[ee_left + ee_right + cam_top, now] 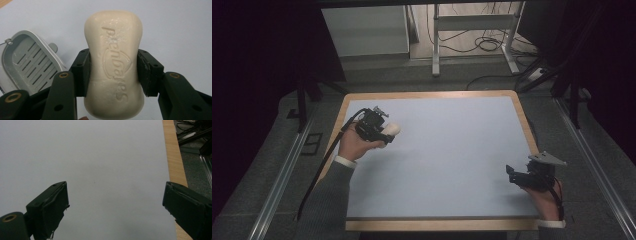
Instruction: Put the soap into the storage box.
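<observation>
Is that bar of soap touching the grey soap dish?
Apart. In the left gripper view the left gripper holds the soap between its fingers, while the soap dish lies off to one side.

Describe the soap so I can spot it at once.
Start at the pale blue table and go to its far left corner. There the left gripper clamps the soap: a cream, waisted bar with stamped lettering, beside a grey slotted soap dish.
</observation>
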